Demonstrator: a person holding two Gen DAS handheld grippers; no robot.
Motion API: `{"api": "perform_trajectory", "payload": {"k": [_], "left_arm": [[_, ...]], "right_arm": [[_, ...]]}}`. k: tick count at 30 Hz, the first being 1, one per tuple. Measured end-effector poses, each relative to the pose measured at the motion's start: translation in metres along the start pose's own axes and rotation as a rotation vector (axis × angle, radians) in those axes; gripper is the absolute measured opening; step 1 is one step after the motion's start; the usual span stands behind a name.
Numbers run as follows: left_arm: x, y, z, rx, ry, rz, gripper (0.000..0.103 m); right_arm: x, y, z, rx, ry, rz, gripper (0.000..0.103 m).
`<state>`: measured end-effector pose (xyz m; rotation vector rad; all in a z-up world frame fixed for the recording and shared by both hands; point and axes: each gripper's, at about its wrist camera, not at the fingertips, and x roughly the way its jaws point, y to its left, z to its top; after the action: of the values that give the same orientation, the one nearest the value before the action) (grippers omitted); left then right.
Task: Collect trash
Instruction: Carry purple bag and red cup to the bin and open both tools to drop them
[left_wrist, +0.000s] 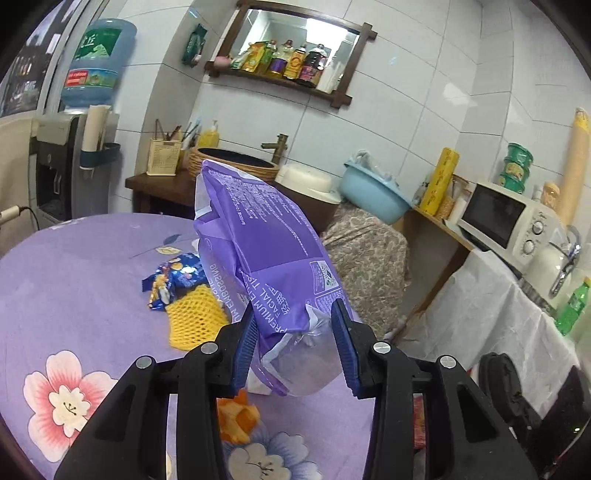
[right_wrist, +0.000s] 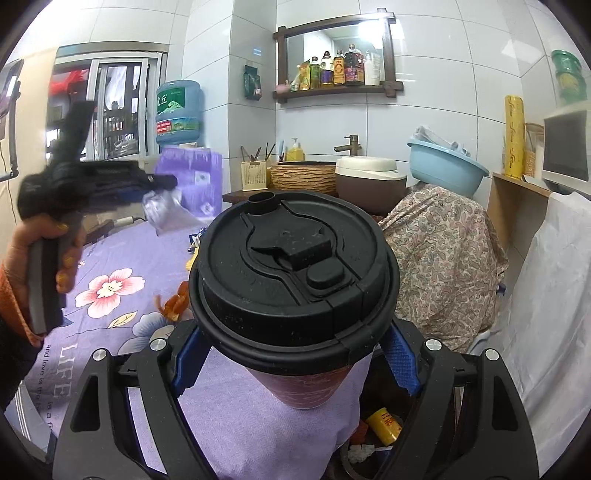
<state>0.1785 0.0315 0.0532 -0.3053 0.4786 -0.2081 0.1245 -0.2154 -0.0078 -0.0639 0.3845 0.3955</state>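
Left gripper (left_wrist: 295, 343) clamps my crumpled purple plastic tissue wrapper (left_wrist: 258, 251) aloft, while right gripper (right_wrist: 295, 354) pinches the black-lidded brown paper cup (right_wrist: 295, 266) upright, presumably for the bin (right_wrist: 373, 439) beneath it.

The cup (right_wrist: 295, 384) hides its own base behind its lid (right_wrist: 293, 280). The left gripper (right_wrist: 147, 192) is motion-blurred. Shelf bottle (left_wrist: 291, 61) labels are unreadable.
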Motion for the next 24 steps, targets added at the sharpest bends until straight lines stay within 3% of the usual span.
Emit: {"api": "perform_trajectory", "payload": {"k": [8,15,24], "left_arm": [[0.020,-0.044,-0.024,0.070,0.070,-0.084,0.040],[0.063,-0.115,-0.061,0.215,0.190,-0.187,0.040],[0.134,-0.210,-0.138,0.433,0.435,-0.248,0.040]], "right_arm": [[-0.015,-0.017,-0.009,0.038,-0.019,-0.071,0.081],[-0.046,-0.066,-0.024,0.102,-0.025,-0.217,0.081],[-0.063,-0.132,-0.065,0.168,0.033,-0.417,0.081]]}}
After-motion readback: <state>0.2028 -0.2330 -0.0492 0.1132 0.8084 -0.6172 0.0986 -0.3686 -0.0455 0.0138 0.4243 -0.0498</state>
